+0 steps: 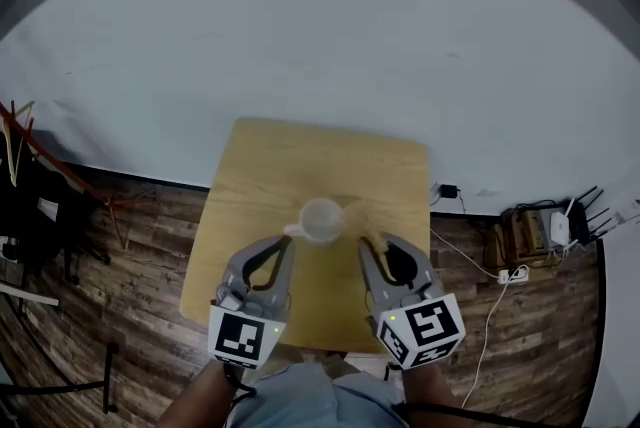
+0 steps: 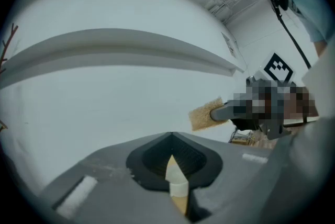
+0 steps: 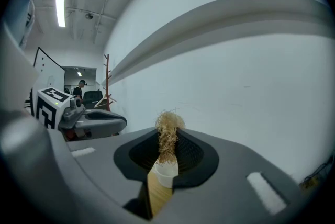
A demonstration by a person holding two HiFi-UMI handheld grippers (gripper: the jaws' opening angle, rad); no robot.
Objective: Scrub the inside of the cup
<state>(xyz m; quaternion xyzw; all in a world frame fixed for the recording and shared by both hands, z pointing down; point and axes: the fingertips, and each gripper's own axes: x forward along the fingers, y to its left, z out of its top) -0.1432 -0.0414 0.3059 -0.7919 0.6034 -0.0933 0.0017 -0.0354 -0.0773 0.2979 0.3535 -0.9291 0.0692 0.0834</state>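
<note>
A white cup (image 1: 321, 219) stands upright in the middle of the small wooden table (image 1: 260, 166), its handle turned to the left. My left gripper (image 1: 283, 242) hovers just near-left of that handle with its jaws shut and nothing between them; in its own view the left gripper (image 2: 171, 138) points at the wall. My right gripper (image 1: 373, 244) sits just right of the cup, shut on a tan fibrous scrubber (image 1: 367, 219). The scrubber (image 3: 168, 134) sticks up from the right gripper (image 3: 167, 139), and as a pad (image 2: 205, 113) it shows from the left side.
A pale wall rises right behind the table. On the wood floor to the right lie cables, a power strip (image 1: 513, 273) and a router (image 1: 559, 229). A coat rack (image 1: 30, 151) stands at the left. A person (image 3: 81, 87) is far back in the room.
</note>
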